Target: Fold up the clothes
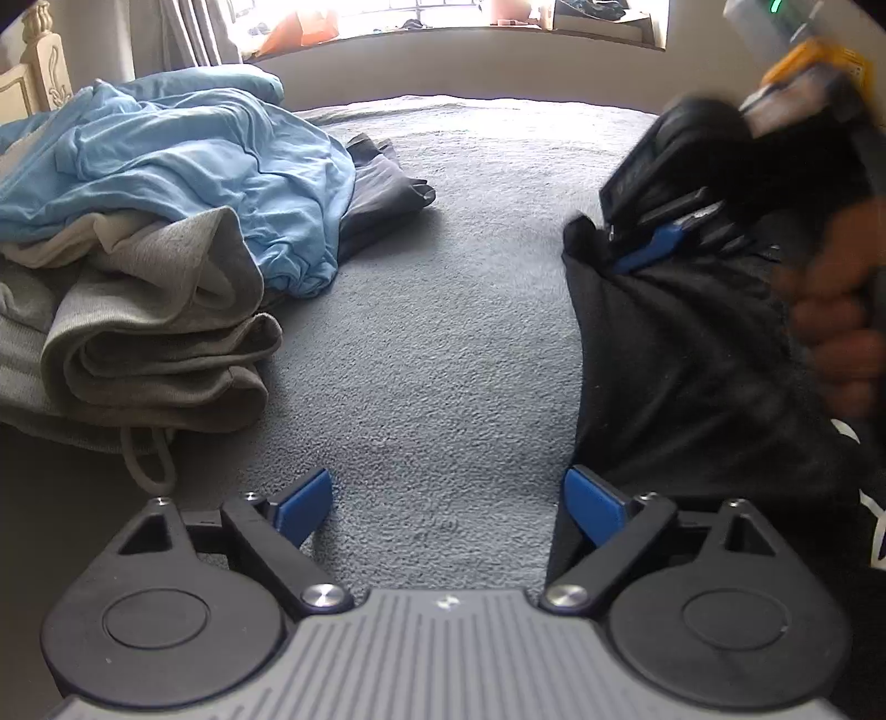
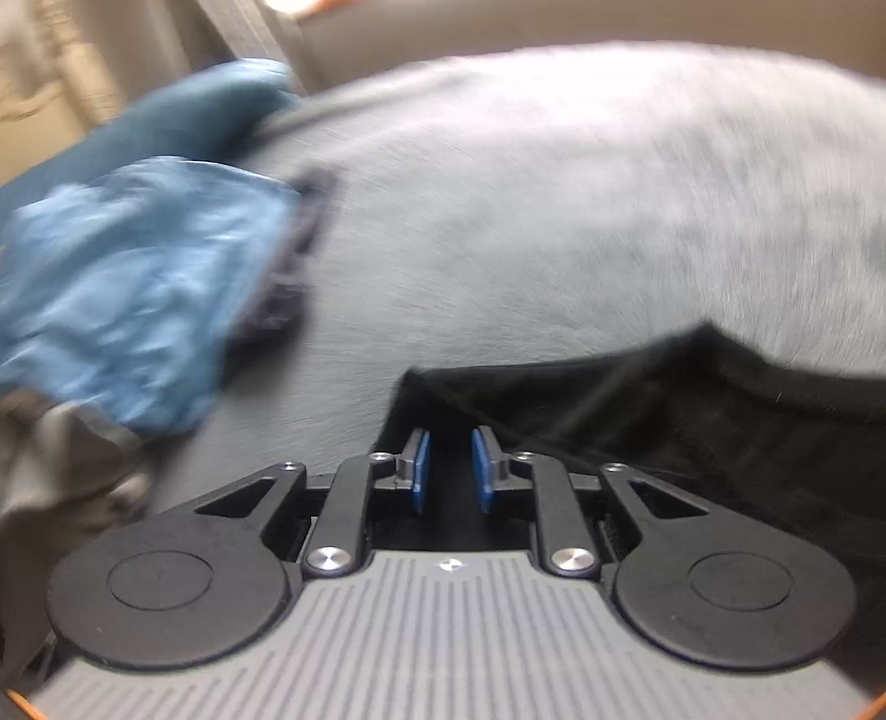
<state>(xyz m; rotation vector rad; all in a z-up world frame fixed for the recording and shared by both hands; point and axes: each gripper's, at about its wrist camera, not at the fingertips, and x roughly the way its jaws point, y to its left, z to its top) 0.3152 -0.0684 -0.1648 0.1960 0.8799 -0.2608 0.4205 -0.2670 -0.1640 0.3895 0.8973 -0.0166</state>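
Note:
A black garment (image 1: 664,360) hangs at the right over the grey bed cover (image 1: 443,310), pulled up into a peak. My right gripper (image 1: 648,252) pinches that peak, with a person's hand (image 1: 841,321) on its handle. In the right wrist view my right gripper (image 2: 449,437) has its blue pads close together, with the black garment (image 2: 692,399) bunched between them. My left gripper (image 1: 446,490) stands wide open low over the bed cover, nothing between its fingers. Its right fingertip (image 1: 587,498) sits at the garment's lower edge; whether it touches I cannot tell.
A heap of clothes lies at the left: a light blue garment (image 1: 194,160), a folded grey hoodie (image 1: 155,343) with a drawstring, and a dark garment (image 1: 382,177) behind. A window ledge (image 1: 470,33) runs beyond the bed. The right wrist view is motion-blurred.

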